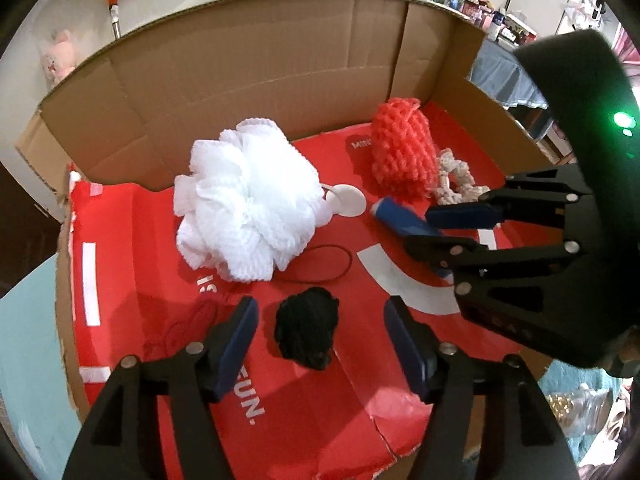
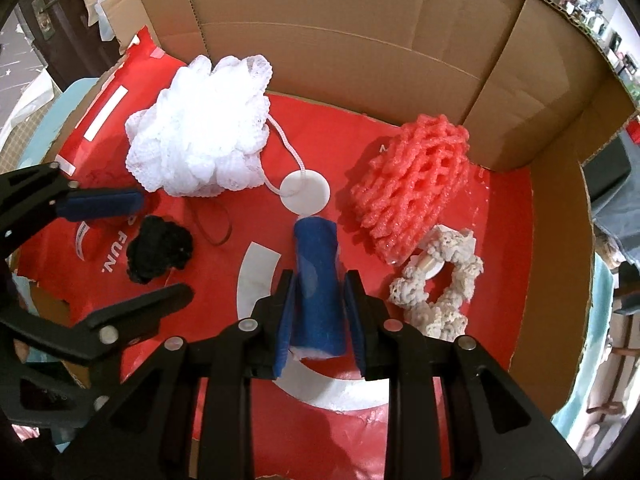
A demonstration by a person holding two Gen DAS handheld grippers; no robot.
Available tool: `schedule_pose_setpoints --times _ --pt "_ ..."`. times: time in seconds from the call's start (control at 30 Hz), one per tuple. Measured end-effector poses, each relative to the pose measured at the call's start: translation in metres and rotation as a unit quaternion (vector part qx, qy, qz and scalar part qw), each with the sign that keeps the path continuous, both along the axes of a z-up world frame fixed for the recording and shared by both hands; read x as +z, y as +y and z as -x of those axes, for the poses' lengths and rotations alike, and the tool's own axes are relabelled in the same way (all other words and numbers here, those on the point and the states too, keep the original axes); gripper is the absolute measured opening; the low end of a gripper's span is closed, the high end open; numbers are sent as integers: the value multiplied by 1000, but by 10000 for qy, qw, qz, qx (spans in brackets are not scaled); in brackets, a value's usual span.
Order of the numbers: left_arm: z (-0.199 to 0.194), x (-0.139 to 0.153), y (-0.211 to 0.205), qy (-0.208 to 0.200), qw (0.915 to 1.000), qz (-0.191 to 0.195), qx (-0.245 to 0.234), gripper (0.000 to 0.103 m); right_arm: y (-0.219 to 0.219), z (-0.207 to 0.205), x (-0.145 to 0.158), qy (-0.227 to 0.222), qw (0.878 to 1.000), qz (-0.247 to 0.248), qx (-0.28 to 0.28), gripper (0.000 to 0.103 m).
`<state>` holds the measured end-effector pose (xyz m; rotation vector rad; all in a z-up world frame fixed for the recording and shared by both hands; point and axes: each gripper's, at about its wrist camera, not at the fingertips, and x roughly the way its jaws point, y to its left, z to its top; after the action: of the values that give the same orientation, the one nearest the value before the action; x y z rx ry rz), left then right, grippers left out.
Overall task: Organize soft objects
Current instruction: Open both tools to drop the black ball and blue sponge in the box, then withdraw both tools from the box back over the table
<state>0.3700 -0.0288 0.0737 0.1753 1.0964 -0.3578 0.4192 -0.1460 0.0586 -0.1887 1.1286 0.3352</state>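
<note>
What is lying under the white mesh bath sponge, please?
The white mesh bath sponge rests on the red printed sheet lining the cardboard box. Its white cord runs out to a round white disc. Whatever lies beneath its bulk is covered.

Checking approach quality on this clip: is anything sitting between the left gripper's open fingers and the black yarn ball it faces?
Nothing visible does. The left gripper is open with the black yarn ball lying on the red cardboard between its fingertips. The white mesh pouf sits farther back, out of the way.
</note>
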Motion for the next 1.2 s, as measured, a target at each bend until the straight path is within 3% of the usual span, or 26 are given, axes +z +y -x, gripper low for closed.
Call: schedule_pose_setpoints --times 0.07,0.1,0.13,0.23,0.37,0.53,0.67,0.8,1.03,1.2 --pt "7 4 3 -35 10000 -11 33 69 -1 4 1 -68 10000 28 -66 50" --pt "10 4 4 -54 10000 -13 48 69 -2 6 4 -186 9998 31 -86 68" --pt "14 7 6 -77 9999 -8 67 69 -2 10 8 -306 9995 63 -89 71" --pt "27 18 13 -182 9997 53 127 71 -4 18 17 -389 9991 39 -156 71" --pt "52 40 22 -495 9983 199 216 84 -11 41 38 -587 9979 -35 -267 71" --pt "94 77 31 -945 9927 653 365 98 -26 88 77 -1004 9933 -312 -481 73" --pt "128 101 28 -1345 9860 871 462 102 -34 132 115 -1441 9867 -480 -579 77" --pt "166 122 22 -1835 9760 1053 523 103 -51 184 142 -1943 9760 -744 -651 85" --pt "227 141 25 -2426 9568 1489 586 103 -68 271 169 -2840 9527 -743 -791 86" --pt "271 150 18 -2975 9412 1457 659 103 -68 331 175 -3459 9322 -713 -794 93"
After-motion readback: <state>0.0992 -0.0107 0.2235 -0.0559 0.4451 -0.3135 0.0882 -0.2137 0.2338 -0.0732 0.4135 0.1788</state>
